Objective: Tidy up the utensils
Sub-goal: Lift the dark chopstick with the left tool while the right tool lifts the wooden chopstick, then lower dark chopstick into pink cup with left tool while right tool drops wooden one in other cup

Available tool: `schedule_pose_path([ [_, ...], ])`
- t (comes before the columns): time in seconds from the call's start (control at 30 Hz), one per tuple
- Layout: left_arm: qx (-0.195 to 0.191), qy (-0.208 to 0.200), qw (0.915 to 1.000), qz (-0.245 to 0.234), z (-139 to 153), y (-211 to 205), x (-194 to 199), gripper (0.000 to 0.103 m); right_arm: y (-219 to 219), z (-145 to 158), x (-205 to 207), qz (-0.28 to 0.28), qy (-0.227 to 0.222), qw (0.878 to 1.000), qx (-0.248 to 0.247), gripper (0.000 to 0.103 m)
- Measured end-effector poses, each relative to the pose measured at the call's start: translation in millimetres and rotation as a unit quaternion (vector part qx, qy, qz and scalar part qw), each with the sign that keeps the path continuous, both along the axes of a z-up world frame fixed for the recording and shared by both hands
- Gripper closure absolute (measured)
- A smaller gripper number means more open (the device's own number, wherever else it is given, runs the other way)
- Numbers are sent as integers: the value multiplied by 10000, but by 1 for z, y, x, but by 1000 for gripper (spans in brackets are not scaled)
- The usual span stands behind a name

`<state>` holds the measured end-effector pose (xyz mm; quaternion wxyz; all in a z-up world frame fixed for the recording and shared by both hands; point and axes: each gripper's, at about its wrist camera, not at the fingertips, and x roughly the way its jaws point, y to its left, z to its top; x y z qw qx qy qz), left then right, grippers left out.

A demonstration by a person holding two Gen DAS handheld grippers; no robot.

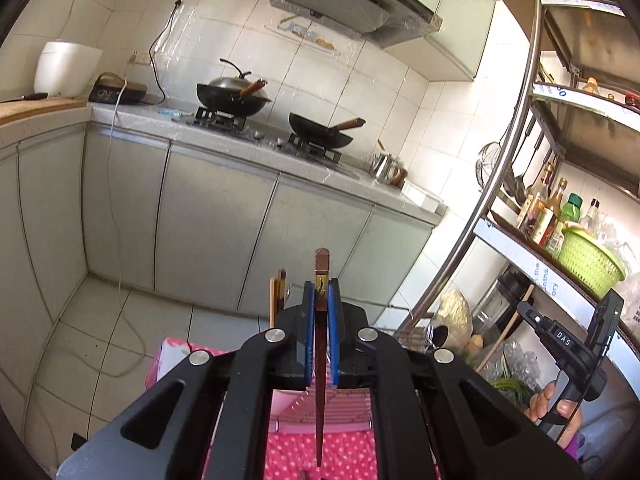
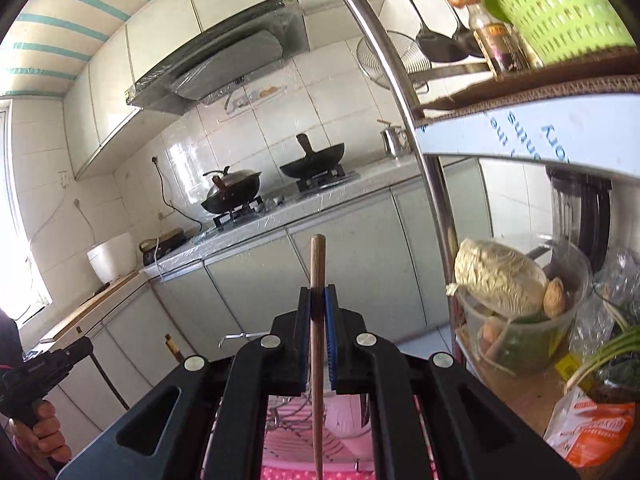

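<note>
above the pink dotted cloth: both tools are raised, each carrying one chopstick.
left hand-held gripper (image 1: 321,286): blue pads pressed onto a dark chopstick (image 1: 320,380), pinched near its square gold-banded top.
dark chopstick axis: it runs straight along the fingers, thick end up past the pads, thin tip pointing down toward the pink dotted cloth (image 1: 344,456).
right hand-held gripper (image 2: 319,292): pads pinching a pale wooden chopstick (image 2: 317,360) the same way, blunt end up, tip down.
holder: a few more chopstick tops (image 1: 279,288) stand just left of the left tool's fingers, close beside the dark one; what they stand in is hidden behind the tool.
rack: a pink wire rack (image 1: 320,412) lies below the fingers in both views.
nearer hand: by my reading the left one, since the standing sticks show beside it only.
coming move: likely a short shift left and a lowering, tip first, keeping the stick upright.
</note>
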<state>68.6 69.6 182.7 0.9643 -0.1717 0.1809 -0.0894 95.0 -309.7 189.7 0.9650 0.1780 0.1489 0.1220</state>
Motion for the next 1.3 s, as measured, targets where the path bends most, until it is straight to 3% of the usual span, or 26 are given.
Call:
schedule_pose_path([
  [0.4,-127,-563,9975,418,29,14,18,98,-5,23,13,-268,-535,9982,-46,97],
  [0.63,-28,-840,9940,701,24,17,32,98,-5,21,25,-495,-717,9959,-258,97],
  [0.93,340,-573,9947,785,-10,6,61,98,-6,-4,51,-585,-527,9966,-259,96],
  [1.3,380,-9,9979,525,-66,-10,68,98,-3,-51,61,-464,14,9985,-273,97],
])
